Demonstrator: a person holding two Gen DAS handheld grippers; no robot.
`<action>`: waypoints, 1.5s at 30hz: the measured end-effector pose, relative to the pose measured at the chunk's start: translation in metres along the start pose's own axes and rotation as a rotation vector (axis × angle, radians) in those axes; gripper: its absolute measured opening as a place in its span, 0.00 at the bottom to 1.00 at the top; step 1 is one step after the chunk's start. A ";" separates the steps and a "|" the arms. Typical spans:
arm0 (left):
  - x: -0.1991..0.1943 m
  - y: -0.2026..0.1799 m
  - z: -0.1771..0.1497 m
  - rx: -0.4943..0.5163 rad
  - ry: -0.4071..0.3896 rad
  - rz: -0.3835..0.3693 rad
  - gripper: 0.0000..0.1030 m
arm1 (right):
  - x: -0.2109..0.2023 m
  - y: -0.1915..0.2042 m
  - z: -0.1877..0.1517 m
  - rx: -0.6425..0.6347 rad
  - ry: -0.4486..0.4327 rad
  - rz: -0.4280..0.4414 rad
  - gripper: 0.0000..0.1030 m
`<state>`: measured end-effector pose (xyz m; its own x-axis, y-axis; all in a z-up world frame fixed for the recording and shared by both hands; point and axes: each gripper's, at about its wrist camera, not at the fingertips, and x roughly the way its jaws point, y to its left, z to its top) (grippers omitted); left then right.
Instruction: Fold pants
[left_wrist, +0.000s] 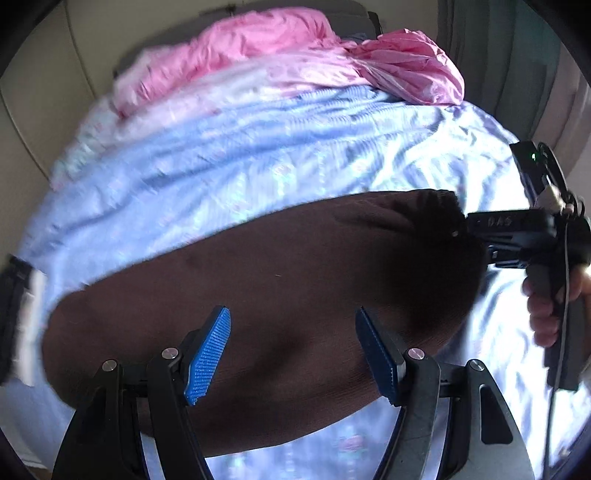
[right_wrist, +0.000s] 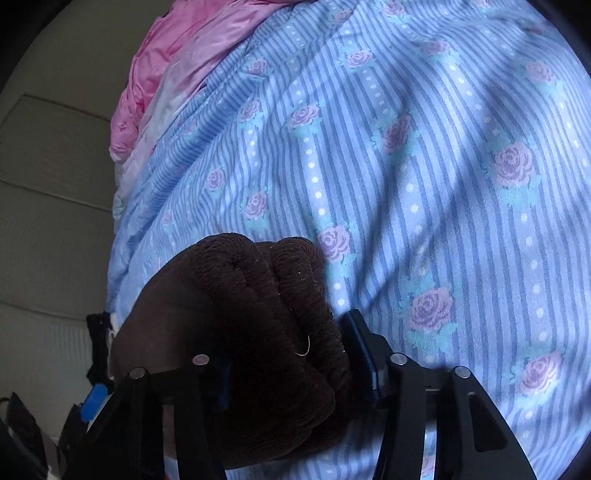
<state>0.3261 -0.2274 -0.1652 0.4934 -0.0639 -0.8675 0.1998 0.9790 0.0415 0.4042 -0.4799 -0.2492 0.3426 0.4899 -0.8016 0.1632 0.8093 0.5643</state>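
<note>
Dark brown pants (left_wrist: 266, 288) lie across a blue striped, rose-patterned bed sheet (left_wrist: 229, 155). My left gripper (left_wrist: 291, 350) hovers over the pants, jaws wide open, blue pads showing, holding nothing. My right gripper (left_wrist: 476, 236) is at the pants' right end in the left wrist view. In the right wrist view my right gripper (right_wrist: 288, 362) is shut on the bunched ribbed waistband of the pants (right_wrist: 258, 314), which fills the space between its fingers and hides the left pad.
A crumpled pink duvet (left_wrist: 288, 48) lies at the far end of the bed. A pale wall (right_wrist: 48, 184) runs along the left. Dark objects (left_wrist: 14, 306) sit at the bed's left edge. The sheet (right_wrist: 424, 166) spreads beyond the pants.
</note>
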 end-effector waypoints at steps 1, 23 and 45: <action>0.005 0.002 0.002 -0.017 0.015 -0.023 0.67 | -0.002 0.004 0.001 -0.006 0.000 -0.020 0.46; 0.056 0.093 0.003 -0.202 0.174 -0.075 0.02 | -0.101 0.113 -0.026 -0.124 -0.228 -0.220 0.32; -0.141 0.186 0.006 -0.215 0.064 -0.047 0.32 | -0.139 0.287 -0.094 -0.328 -0.320 -0.366 0.30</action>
<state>0.2986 -0.0372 -0.0322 0.4315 -0.1050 -0.8960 0.0328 0.9944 -0.1007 0.3167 -0.2858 0.0056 0.5886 0.0789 -0.8046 0.0463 0.9903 0.1310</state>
